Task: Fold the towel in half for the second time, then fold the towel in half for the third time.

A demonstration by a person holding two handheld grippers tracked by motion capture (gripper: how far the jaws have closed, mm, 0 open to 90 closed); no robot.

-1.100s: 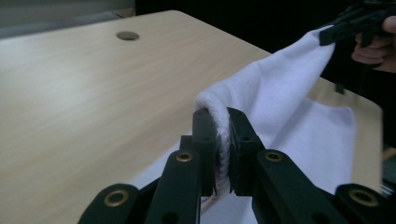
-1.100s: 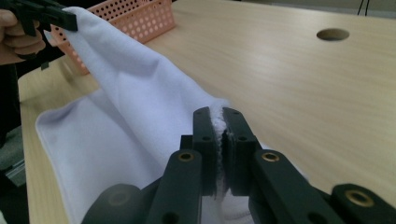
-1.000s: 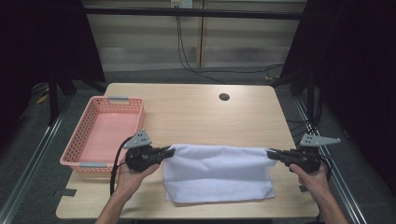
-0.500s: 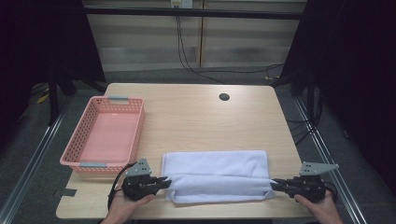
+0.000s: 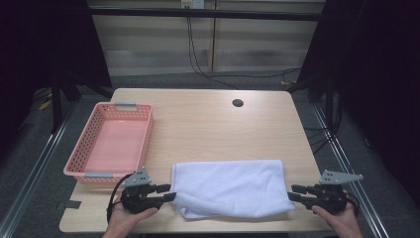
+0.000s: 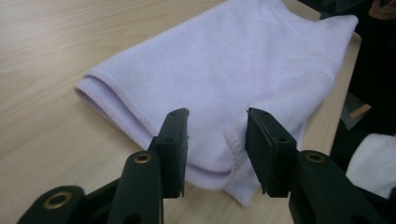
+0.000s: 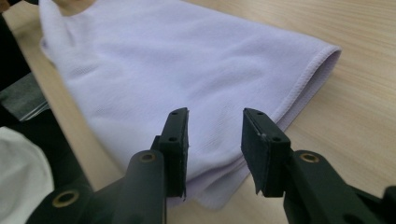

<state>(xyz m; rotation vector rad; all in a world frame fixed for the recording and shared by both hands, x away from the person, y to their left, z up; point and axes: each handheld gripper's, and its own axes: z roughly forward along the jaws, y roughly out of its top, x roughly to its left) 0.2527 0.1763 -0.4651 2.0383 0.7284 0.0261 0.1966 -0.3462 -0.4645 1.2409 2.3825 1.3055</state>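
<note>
At the near edge of the light wooden table (image 5: 208, 119) our left gripper (image 5: 168, 192) and right gripper (image 5: 293, 192), jaws just opened, have released the folded white cloth (image 5: 230, 187) lying between them, the pink plastic basket (image 5: 89, 148) beyond at left.

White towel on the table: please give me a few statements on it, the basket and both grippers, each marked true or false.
1. The white towel lies folded on the table. True.
2. The pink basket holds a towel. False: it is empty.
3. The left gripper clamps the towel. False: its jaws have just been opening, with towel edge between them unpressed.
4. The right gripper stands open at the towel's right end. True.
5. The basket sits right of the towel. False: left.
</note>
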